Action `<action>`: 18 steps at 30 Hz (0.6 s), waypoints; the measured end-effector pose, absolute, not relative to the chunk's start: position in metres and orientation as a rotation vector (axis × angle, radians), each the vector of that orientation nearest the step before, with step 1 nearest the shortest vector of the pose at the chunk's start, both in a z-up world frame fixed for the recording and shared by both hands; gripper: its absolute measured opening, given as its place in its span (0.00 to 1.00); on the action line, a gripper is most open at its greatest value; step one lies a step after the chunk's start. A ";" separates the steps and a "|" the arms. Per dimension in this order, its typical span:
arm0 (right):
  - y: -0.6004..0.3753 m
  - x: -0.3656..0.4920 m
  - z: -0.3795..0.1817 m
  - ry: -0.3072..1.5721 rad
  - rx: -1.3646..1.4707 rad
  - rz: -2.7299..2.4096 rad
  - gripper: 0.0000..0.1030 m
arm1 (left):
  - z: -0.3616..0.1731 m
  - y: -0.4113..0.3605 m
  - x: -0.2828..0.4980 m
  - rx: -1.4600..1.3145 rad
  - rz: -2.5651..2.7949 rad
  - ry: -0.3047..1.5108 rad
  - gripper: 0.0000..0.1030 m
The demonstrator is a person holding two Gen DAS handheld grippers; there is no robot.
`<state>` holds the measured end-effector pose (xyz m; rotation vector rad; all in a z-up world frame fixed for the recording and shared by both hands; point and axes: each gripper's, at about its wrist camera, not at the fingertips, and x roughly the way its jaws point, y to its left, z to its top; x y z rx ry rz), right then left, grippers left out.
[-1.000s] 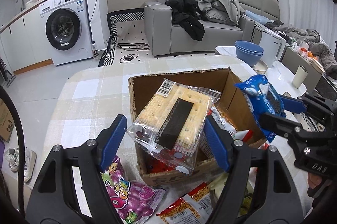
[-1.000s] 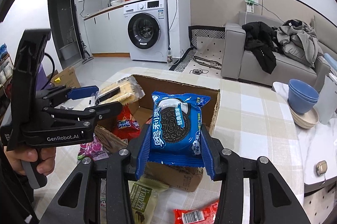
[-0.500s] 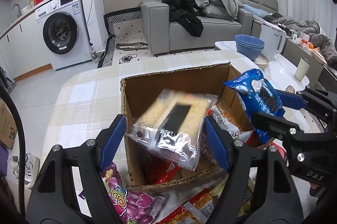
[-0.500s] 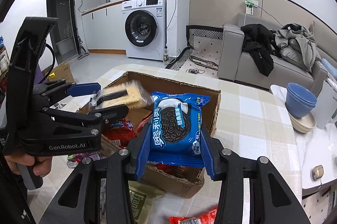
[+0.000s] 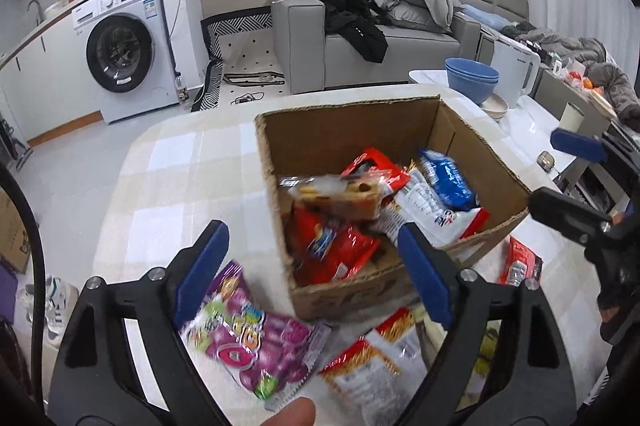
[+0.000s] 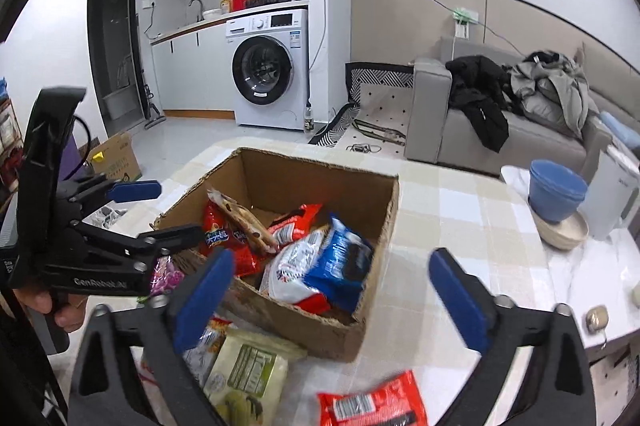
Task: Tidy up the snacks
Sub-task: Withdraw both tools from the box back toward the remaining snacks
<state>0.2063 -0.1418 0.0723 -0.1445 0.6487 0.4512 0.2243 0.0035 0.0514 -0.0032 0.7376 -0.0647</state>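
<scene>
An open cardboard box (image 5: pixel 344 110) (image 6: pixel 320 165) stands on the checked table (image 5: pixel 180 165). Inside it lie a clear cracker pack (image 5: pixel 336 194) (image 6: pixel 245 222), a blue cookie pack (image 5: pixel 445 178) (image 6: pixel 340 266) and red snack bags (image 5: pixel 332 246). My left gripper (image 5: pixel 312 268) (image 6: pixel 160 211) hovers at the box's near left corner, its jaws opening with nothing held. At the near right side of the box my right gripper (image 6: pixel 332 296) (image 5: pixel 580 181) has its jaws opening wide, empty. A purple candy pack (image 5: pixel 248 342) lies on the table under the left gripper.
Loose packs lie in front of the box: a green one (image 6: pixel 248 374), a red one (image 6: pixel 372 406) and a red-and-white one (image 5: pixel 372 366). Blue bowls (image 6: pixel 556 191) and a white kettle (image 5: pixel 514 71) stand at the right. A sofa and a washing machine are beyond the table.
Both grippers have opened and let go. The cracker pack dropped from the left gripper into the box, and the blue cookie pack dropped from the right gripper into the box.
</scene>
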 end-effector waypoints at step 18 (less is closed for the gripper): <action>-0.169 0.175 0.053 0.745 -0.071 0.431 1.00 | 0.051 0.022 0.159 -0.039 -0.036 0.718 0.99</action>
